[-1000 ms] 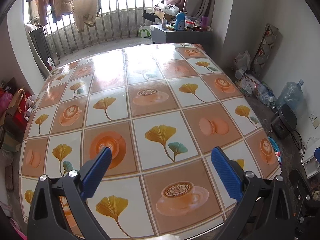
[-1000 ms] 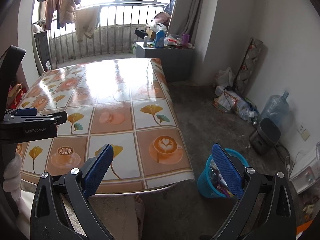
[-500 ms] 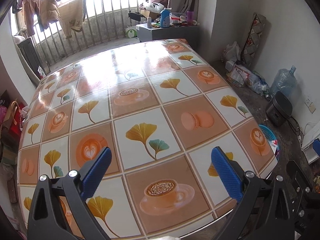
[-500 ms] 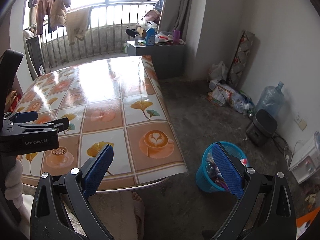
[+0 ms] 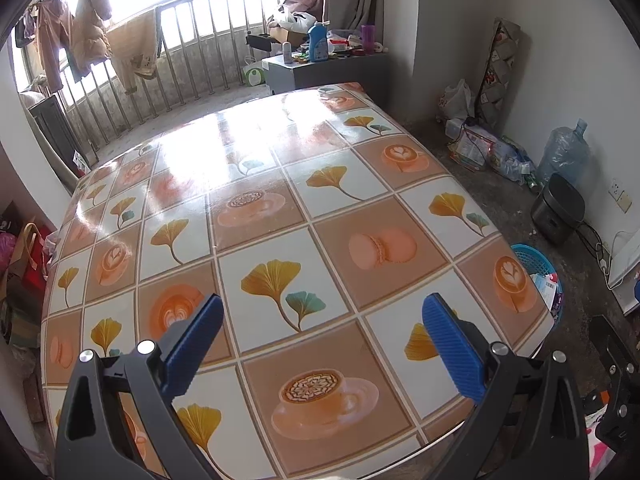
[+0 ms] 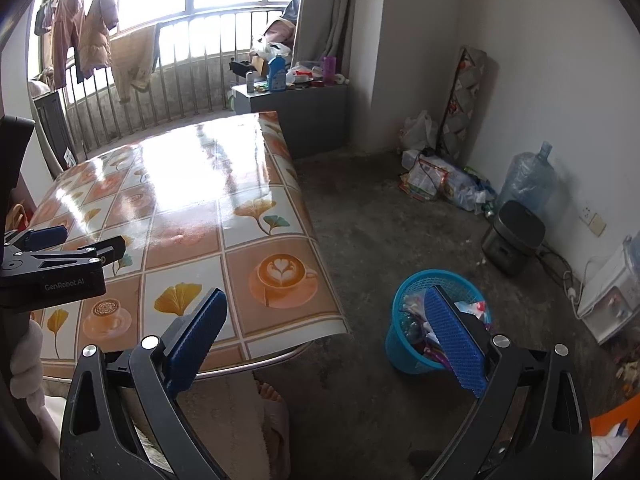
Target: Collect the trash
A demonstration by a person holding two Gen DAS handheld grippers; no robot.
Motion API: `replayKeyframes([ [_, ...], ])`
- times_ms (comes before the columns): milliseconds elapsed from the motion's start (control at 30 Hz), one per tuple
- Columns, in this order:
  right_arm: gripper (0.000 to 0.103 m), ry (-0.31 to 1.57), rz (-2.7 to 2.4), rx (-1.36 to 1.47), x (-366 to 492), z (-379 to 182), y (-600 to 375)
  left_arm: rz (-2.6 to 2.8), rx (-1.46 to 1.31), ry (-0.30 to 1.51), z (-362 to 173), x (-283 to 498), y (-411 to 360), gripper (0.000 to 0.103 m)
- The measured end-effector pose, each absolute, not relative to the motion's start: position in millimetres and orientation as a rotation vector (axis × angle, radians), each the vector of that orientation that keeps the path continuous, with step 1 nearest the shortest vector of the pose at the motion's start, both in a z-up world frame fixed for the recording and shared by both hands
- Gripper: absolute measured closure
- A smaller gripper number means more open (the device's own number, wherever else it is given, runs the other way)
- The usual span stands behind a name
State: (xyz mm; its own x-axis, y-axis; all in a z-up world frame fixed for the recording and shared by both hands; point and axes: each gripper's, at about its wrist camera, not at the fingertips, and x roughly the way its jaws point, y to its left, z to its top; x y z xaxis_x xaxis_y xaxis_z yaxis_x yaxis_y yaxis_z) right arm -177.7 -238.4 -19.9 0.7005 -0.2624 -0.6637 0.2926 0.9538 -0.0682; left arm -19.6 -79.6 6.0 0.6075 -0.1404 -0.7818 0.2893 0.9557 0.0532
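While both grippers, left (image 5: 320, 340) and right (image 6: 324, 332), hang spread and empty, the blue bin (image 6: 436, 320) holds what looks like wrappers.

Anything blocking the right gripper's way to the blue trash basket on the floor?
Nothing visible does. The right gripper, jaws open and empty, looks across bare floor to the blue basket, which stands clear of the table corner.

Blue trash basket (image 5: 538, 264) half hidden behind table edge (image 5: 532, 300); basket contents (image 6: 420, 320) partly blocked by right gripper finger (image 6: 454, 340).
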Motion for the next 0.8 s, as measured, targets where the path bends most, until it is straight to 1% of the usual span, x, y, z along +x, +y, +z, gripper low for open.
replayKeyframes([
  [800,0.008,0.728,-0.293,0.041,-177.6,-20.9,-244.2,-0.248,0.194,0.886,4.4,-20.5,-81.9,0.006],
])
